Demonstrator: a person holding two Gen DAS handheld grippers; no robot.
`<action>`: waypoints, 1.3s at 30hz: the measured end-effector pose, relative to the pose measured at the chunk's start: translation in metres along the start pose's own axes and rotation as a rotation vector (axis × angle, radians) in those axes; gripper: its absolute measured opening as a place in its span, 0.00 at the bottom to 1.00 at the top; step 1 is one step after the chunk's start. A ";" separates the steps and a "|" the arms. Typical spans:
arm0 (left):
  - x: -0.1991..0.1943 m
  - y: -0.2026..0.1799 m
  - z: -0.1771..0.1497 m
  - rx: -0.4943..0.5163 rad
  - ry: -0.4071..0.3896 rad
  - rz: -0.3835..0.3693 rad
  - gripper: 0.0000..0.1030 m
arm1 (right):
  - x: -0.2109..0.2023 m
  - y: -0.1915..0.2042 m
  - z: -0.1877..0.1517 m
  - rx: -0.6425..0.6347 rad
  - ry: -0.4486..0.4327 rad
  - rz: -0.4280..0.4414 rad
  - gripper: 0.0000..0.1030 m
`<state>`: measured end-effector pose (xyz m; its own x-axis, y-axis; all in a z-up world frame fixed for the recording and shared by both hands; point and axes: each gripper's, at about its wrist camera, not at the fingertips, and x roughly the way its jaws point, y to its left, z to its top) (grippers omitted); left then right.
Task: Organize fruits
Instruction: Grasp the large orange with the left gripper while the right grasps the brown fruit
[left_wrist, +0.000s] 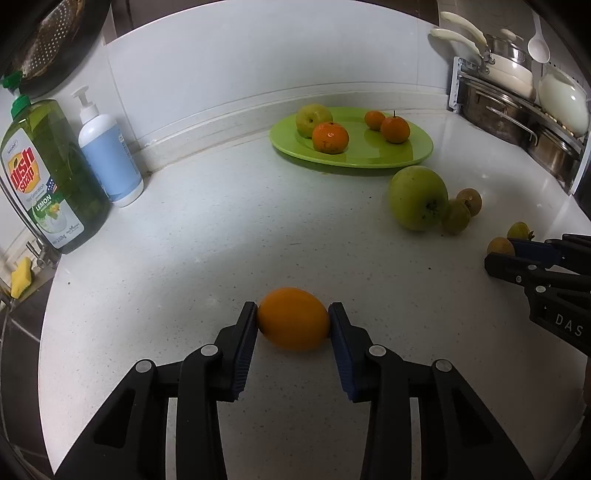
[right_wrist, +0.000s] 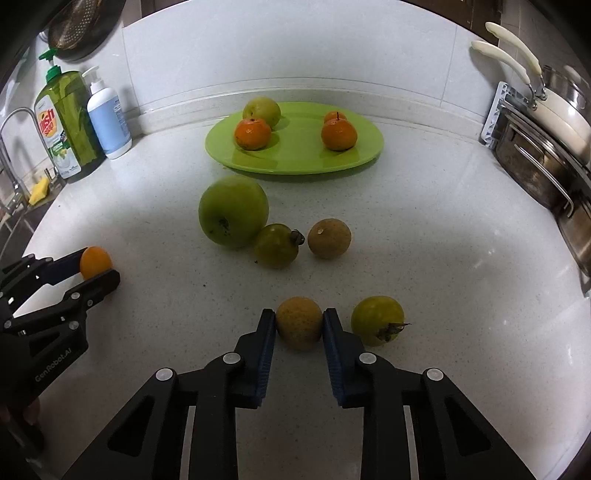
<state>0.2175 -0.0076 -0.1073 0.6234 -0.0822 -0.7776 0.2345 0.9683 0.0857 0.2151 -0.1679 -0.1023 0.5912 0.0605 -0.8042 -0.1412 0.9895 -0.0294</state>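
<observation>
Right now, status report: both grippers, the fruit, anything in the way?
Left gripper shut on orange fruit. Right gripper shut on brown fruit. Both fruits low on the counter. Green plate has room; big green apple sits before it.

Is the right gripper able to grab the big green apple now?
Probably not yet: the right gripper is shut on a small brown round fruit. The big green apple sits unblocked beyond it.
</observation>
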 end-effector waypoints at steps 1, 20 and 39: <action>0.000 0.000 0.000 0.001 0.000 -0.002 0.38 | 0.000 0.000 0.000 0.000 -0.001 0.001 0.26; -0.010 -0.004 -0.002 -0.008 -0.029 -0.001 0.37 | -0.013 0.001 -0.002 -0.014 -0.047 -0.005 0.26; -0.036 -0.007 0.015 0.002 -0.097 -0.011 0.36 | -0.031 -0.004 0.002 -0.017 -0.094 0.006 0.26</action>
<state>0.2042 -0.0145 -0.0708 0.6899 -0.1151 -0.7147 0.2430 0.9668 0.0788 0.1992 -0.1734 -0.0761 0.6624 0.0796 -0.7449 -0.1582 0.9868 -0.0352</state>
